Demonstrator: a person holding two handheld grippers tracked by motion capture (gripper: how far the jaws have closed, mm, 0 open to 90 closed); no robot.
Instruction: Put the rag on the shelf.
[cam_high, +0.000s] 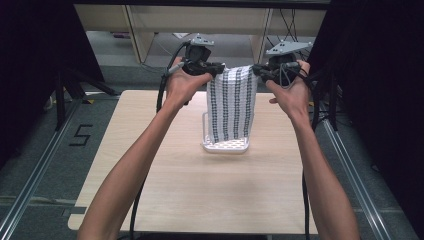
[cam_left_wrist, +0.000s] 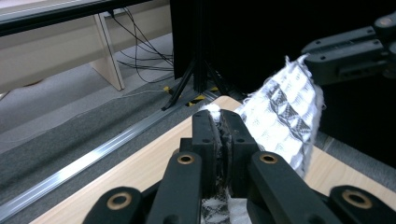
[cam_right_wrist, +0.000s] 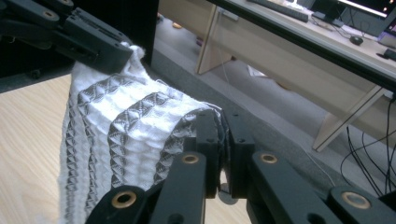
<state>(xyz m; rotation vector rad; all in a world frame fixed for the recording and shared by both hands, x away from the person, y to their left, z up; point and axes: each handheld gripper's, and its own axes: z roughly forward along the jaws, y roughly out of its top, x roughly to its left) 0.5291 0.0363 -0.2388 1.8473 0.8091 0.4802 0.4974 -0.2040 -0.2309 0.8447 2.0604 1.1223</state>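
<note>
My left gripper (cam_high: 216, 68) sits upper centre-left in the high view, jaws pinched on one top corner of the cloth (cam_high: 231, 104); in the left gripper view (cam_left_wrist: 219, 135) the jaws press together with white weave squeezed between them. My right gripper (cam_high: 260, 70), upper centre-right in the high view, pinches the other top corner, and the right gripper view (cam_right_wrist: 219, 140) shows its jaws clamped on the cloth's edge. The cloth, white with dark woven stripes, hangs between the two grippers in the middle of the frame. Its lower end drops to a white perforated rack (cam_high: 225, 145) on the table (cam_high: 210, 200); it seems to reach into the rack, though I cannot be sure it touches.
</note>
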